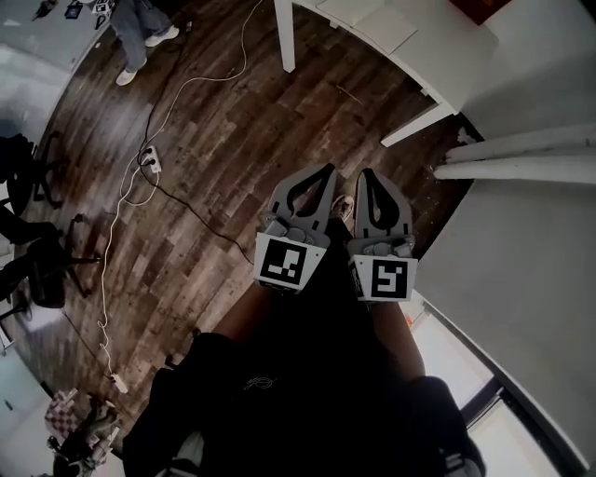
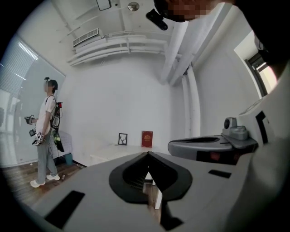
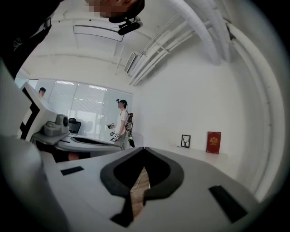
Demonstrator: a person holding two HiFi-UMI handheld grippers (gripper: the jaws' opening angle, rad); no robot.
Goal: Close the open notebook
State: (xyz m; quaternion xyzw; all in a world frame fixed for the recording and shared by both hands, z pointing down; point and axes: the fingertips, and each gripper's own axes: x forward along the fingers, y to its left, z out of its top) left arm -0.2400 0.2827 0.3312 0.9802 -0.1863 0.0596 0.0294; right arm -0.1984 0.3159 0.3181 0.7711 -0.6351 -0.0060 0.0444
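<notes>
Dark clothing (image 1: pixel 307 391) of the person fills the bottom of the head view, with both forearms reaching forward out of it. Each hand carries a gripper, and the two are held side by side, close but apart, over the wood floor (image 1: pixel 214 140).

- Left gripper (image 1: pixel 328 170): jaws drawn together, tips meeting, nothing between them. Its own view shows only floor through the gap behind the tips. Marker cube (image 1: pixel 290 262) sits at its rear.
- Right gripper (image 1: pixel 366 173): jaws likewise closed tip to tip and empty. Second marker cube (image 1: pixel 385 277) sits at its rear.
- Both grippers point roughly level toward a white wall.

Surroundings:
- White table (image 1: pixel 391 28) stands ahead of the grippers at the top of the head view, one leg resting on the floor.
- In the gripper views, a red book (image 2: pixel 147 138) stands upright on the table against the wall. A small framed picture (image 2: pixel 122 139) stands just beside it.
- Open notebook: I cannot tell where it lies. Only the red book looks related, and it is well apart from both grippers.
- White power strip (image 1: pixel 150 160) lies on the floor to the left, with cables trailing from it.
- Office chairs (image 1: pixel 37 261) sit at the far left edge.
- White pipes (image 1: pixel 521 158) run along the right wall.
- Another person (image 2: pixel 45 131) stands off to the left, well apart and holding some gear.
</notes>
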